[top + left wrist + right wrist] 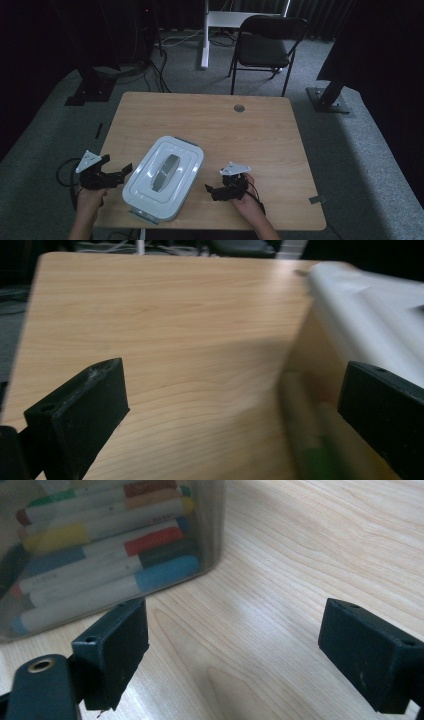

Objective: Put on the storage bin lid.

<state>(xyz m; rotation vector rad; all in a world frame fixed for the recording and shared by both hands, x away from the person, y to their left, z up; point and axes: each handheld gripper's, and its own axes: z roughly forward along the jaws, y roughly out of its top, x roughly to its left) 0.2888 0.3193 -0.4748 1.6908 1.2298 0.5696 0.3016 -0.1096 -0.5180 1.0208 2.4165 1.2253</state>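
box: clear, white lid, markers inside, between your grippers | left gripper: spread, empty | right gripper: spread, empty

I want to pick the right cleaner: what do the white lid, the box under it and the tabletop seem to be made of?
The white rectangular lid looks like smooth moulded plastic with a soft sheen. The see-through box wall seems clear, slightly cloudy plastic, since the coloured markers show through it. The light-brown table shows printed-looking wood grain, so probably matt laminate, possibly real wood.
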